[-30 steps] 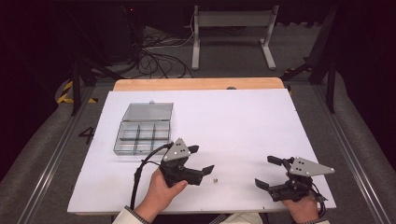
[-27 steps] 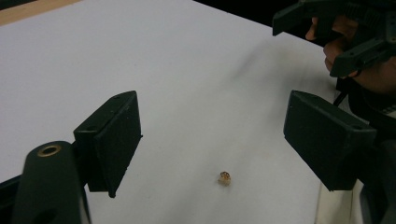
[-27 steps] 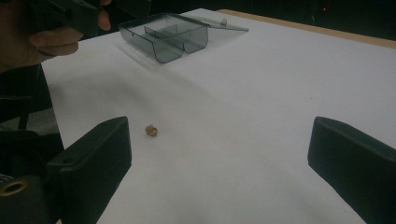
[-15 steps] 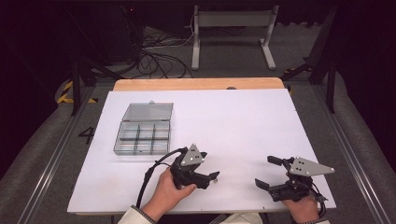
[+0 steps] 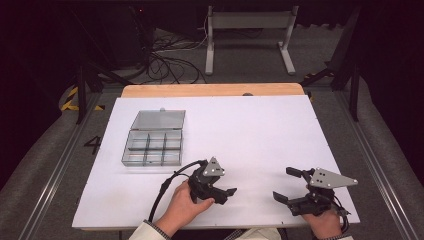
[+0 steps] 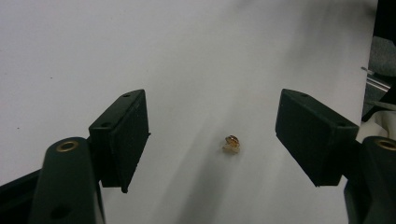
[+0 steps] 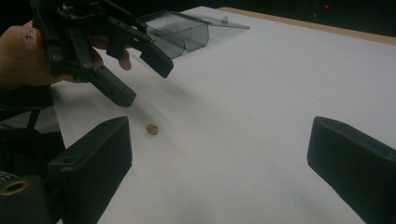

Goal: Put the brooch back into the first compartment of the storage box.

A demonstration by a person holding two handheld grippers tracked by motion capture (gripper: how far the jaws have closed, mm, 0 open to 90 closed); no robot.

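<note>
High view: the white table takes up most of the scene, its wooden far edge showing beyond the white sheet. On its left half sits a clear plastic compartment box with its lid thrown open toward the far side; the dividers inside are visible, though what the cells contain cannot be told.

Near the person's edge, the left gripper is held in the left hand, tilted downward toward the sheet, its cable looping off to the left. Well apart from it, toward the right corner, the right gripper rests low over the table in the right hand, with the grey three-cornered plate on top.

Both sets of jaws stand spread wide and grasp nothing. In the left gripper view the two black jaws frame bare white sheet, and the small golden-brown nut lies on the table between them, closer to the right-hand jaw in that picture, touching neither. From the right gripper view, the same nut lies on the sheet just below the tips of the left gripper, which hangs above it, with the open box farther behind.
</note>
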